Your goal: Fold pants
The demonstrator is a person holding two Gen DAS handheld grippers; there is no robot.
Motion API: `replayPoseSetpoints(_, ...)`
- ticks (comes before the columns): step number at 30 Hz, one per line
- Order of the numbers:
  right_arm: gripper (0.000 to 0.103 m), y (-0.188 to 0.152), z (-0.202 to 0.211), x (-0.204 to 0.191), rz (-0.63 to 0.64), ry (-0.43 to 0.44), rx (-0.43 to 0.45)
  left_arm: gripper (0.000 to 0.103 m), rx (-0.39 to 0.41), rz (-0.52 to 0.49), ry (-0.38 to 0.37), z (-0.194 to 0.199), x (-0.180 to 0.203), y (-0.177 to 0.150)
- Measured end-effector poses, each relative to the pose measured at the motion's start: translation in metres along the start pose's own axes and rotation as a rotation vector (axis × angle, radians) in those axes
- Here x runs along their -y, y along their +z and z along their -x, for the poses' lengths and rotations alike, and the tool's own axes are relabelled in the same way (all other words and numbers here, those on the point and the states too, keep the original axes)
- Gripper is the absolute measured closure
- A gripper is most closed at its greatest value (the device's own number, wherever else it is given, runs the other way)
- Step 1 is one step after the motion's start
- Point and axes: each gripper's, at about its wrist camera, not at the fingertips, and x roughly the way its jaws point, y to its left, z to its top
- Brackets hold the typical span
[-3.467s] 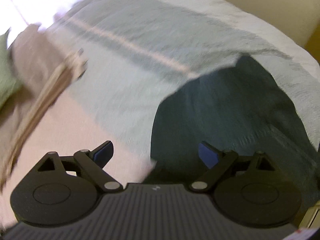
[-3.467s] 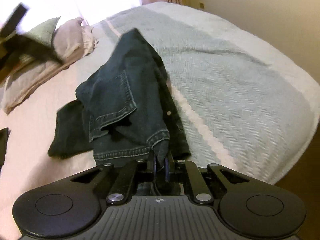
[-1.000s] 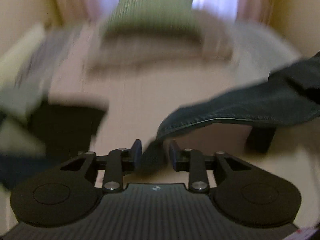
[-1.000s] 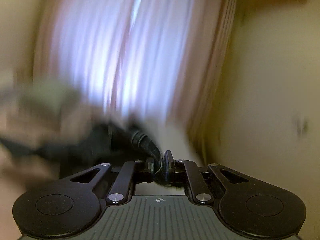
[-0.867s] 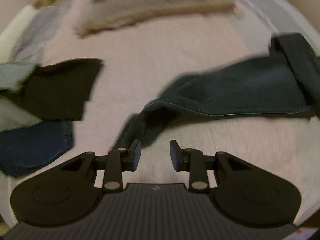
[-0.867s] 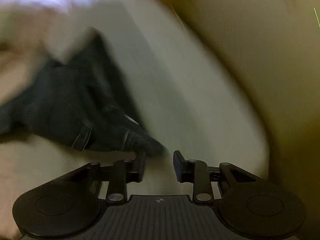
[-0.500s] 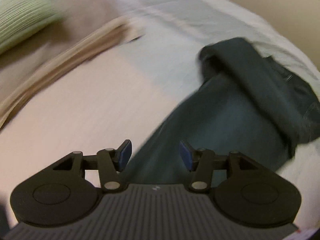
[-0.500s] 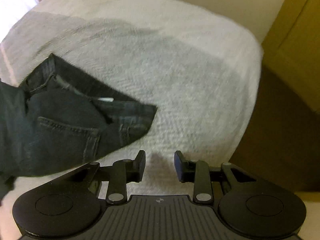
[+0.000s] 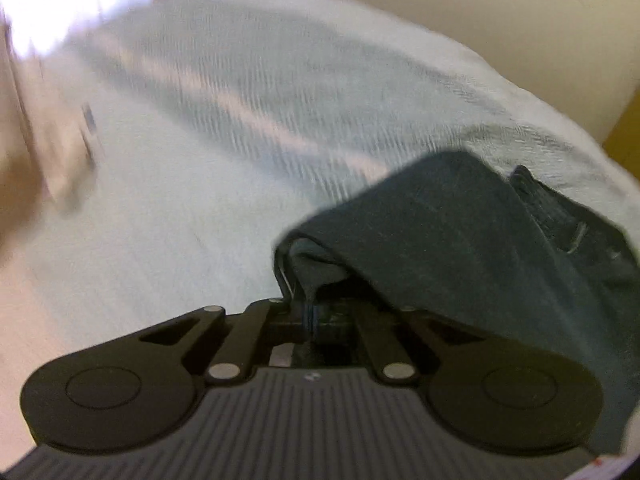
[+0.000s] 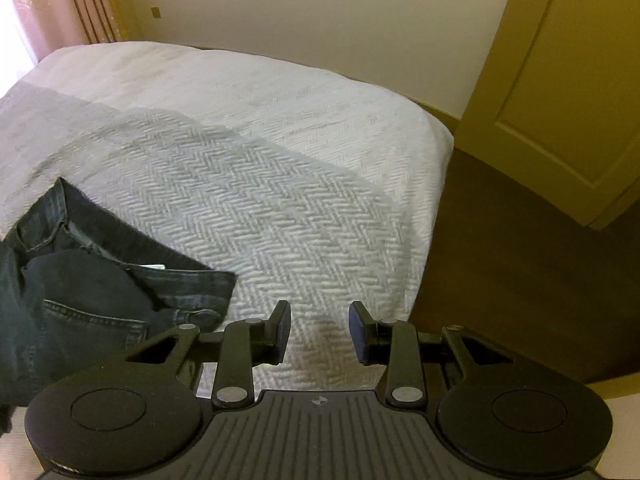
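Observation:
Dark blue jeans (image 9: pixel 460 232) lie on a bed with a pale herringbone cover (image 9: pixel 240 120). In the left wrist view a doubled edge of the pant leg rises straight into my left gripper (image 9: pixel 312 316), which is shut on it; the rest of the leg drapes off to the right. In the right wrist view the jeans' waistband and back pocket (image 10: pixel 96 280) lie at the lower left. My right gripper (image 10: pixel 319 332) stands open just right of the waistband, over the bare cover (image 10: pixel 280 200), with nothing between its fingers.
The bed's corner and edge (image 10: pixel 436 152) drop off to a dark wooden floor (image 10: pixel 520 280) on the right. A yellow door (image 10: pixel 568 80) and cream wall stand beyond. A beige pillow (image 9: pixel 24 160) shows blurred at the left of the left wrist view.
My left gripper let go of the pant leg, swept across the bed toward the folded part and has shut on its edge. My right gripper let go of the waistband and stays open beside it.

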Motion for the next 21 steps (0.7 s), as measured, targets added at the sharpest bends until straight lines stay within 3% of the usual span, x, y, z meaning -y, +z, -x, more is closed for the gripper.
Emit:
replayPoseSetpoints(3,0.074,0.008,-0.009,-0.004,0.010,0.029,0.011,0.103,0.150,-0.025,0.056,0.061,0.005,0.027)
replayPoseSetpoints(7,0.074,0.027,-0.026,-0.024,0.019,0.157,0.020,0.103,0.403,-0.121,0.102,0.188,0.046,0.046)
replayPoseSetpoints(9,0.074,0.036,-0.034,-0.037,0.041,0.212,0.006,0.102,0.484,-0.163,0.151,0.256,0.079,0.030)
replayPoseSetpoints(11,0.074,0.046,-0.040,-0.047,0.055,0.273,-0.010,0.101,0.517,-0.190,0.248,0.319,0.115,-0.005)
replayPoseSetpoints(13,0.074,0.054,-0.043,-0.051,0.064,0.342,-0.040,0.100,0.476,-0.142,0.363,0.372,0.146,-0.051)
replayPoseSetpoints(16,0.074,0.064,-0.044,-0.047,0.107,0.422,-0.105,0.095,0.287,0.003,0.511,0.417,0.188,-0.131)
replayPoseSetpoints(17,0.074,0.065,-0.043,-0.044,0.125,0.437,-0.119,0.082,0.198,0.117,0.555,0.427,0.200,-0.166)
replayPoseSetpoints(18,0.074,0.066,-0.041,-0.040,0.149,0.450,-0.136,0.064,0.113,0.229,0.596,0.431,0.210,-0.199)
replayPoseSetpoints(21,0.074,0.063,-0.041,-0.027,0.195,0.459,-0.198,0.051,-0.147,0.607,0.614,0.429,0.242,-0.309)
